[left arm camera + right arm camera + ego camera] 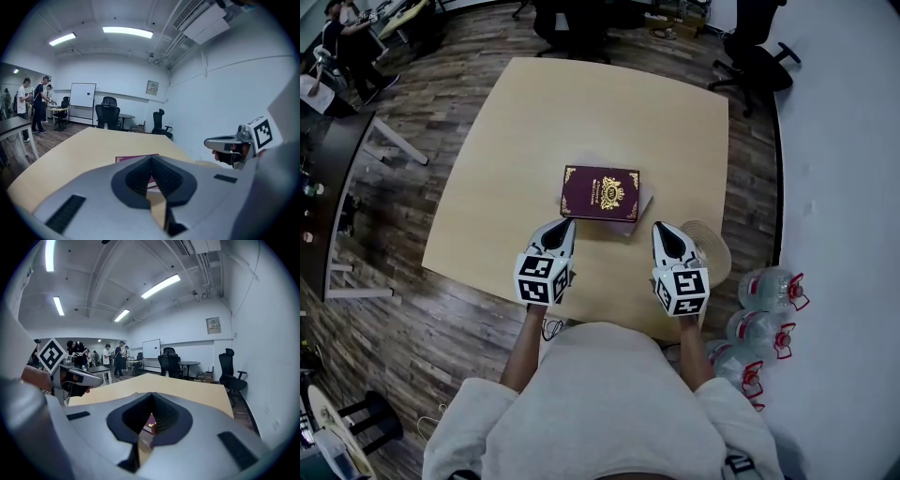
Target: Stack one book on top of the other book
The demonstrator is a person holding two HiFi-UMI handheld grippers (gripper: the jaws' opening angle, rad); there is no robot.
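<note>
A maroon book with gold ornament lies flat near the middle of the tan table. A paler edge of a second book shows under its right side. My left gripper hovers just short of the book's near left corner, shut and empty. My right gripper hovers off the near right corner, also shut and empty. In the left gripper view the maroon book peeks over the shut gripper. A sliver of the book shows through the right gripper.
A round woven thing sits at the table's near right edge. Several water bottles stand on the floor to the right. Black office chairs stand beyond the table. People are at desks at the far left.
</note>
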